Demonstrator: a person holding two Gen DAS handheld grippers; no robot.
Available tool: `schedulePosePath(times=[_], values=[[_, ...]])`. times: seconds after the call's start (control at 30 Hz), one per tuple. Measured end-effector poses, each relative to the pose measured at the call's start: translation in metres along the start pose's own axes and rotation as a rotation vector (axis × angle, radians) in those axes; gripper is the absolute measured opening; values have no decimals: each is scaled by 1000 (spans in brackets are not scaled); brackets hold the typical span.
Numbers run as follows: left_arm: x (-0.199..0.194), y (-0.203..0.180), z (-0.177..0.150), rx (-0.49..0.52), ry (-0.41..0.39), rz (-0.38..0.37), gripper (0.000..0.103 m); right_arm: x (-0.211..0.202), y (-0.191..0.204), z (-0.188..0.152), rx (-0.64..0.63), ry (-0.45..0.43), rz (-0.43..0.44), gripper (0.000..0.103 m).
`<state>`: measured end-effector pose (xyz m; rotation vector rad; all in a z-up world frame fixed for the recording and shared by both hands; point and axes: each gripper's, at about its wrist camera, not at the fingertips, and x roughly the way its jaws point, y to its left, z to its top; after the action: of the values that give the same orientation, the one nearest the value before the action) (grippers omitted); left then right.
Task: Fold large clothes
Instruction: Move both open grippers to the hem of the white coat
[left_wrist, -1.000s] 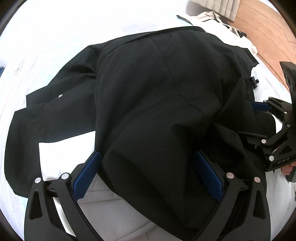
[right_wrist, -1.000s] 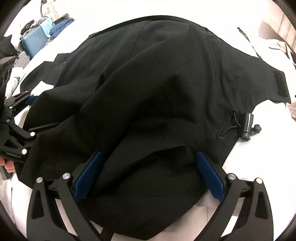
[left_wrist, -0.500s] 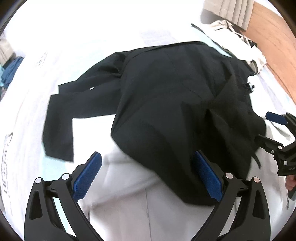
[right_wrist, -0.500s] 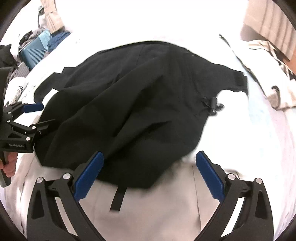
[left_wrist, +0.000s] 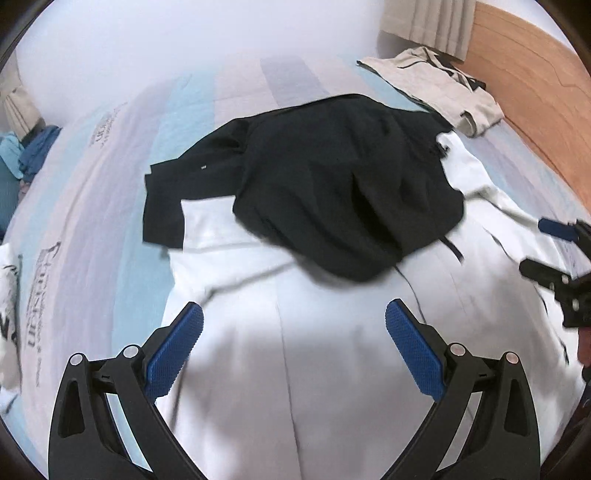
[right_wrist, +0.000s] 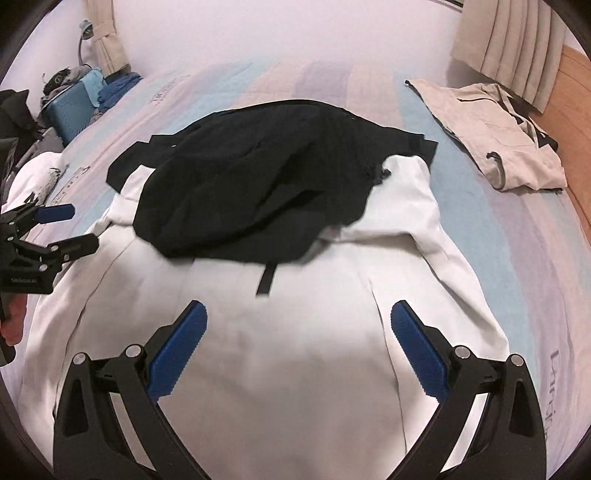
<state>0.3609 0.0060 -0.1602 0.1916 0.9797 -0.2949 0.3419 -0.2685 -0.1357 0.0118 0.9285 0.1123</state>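
A large garment lies on the bed: its white lower part (left_wrist: 295, 369) (right_wrist: 295, 350) spreads out flat towards me, and its black upper part (left_wrist: 332, 192) (right_wrist: 251, 192) is folded back in a loose heap on top. A black sleeve (left_wrist: 166, 206) sticks out to the left. My left gripper (left_wrist: 293, 350) hovers open over the white cloth, nothing between its fingers. My right gripper (right_wrist: 297, 350) is open too, above the same white cloth. Each gripper shows at the edge of the other's view: the right gripper (left_wrist: 554, 251), the left gripper (right_wrist: 62, 229).
A folded beige garment (left_wrist: 443, 88) (right_wrist: 498, 140) lies at the far right of the bed near a wooden headboard (left_wrist: 535, 92). The striped bedsheet (left_wrist: 92, 221) has printed lettering. A blue suitcase (right_wrist: 70, 110) and piled clothes stand at the far left.
Both grippers have pulled back and up from the black part, which now lies let go in a heap. Much more of the white cloth and the bed is in view.
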Motion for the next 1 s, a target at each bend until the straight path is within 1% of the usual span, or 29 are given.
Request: schedulePosePath(times=[0.13,0.2,0.3,0.37,0.43,0.57,0.67,0.77,0.83,1.0], values=[[-36,-14,-31,-38,4,10,97,-29,-14,-22,26,-19,21,95],[-58,-21,-47,-51,2,26,97,-50,-20,-34,36,-30,31,95],[-87,-28,-70,-80,-6,26,97,-78,-26,-50,36,-48,31,95],[-103,-32,-85,-76,-14,37,97,-95,-28,-64,35,-57,11,95],[-116,-32,-101,-83,-14,33,97,-108,-31,-80,46,-47,-7,95],[-135,-27,-132,-89,-28,28,97,-125,-32,-116,42,-31,-56,95],[-142,-16,-156,-111,-23,10,97,-131,-40,-148,32,-2,-97,95],[-144,-4,-182,-140,-3,15,97,-133,-53,-178,38,49,-137,95],[-143,5,-199,-147,23,28,97,-131,-61,-197,13,87,-184,95],[-145,22,-234,-169,54,26,97,-121,-81,-231,4,161,-239,95]])
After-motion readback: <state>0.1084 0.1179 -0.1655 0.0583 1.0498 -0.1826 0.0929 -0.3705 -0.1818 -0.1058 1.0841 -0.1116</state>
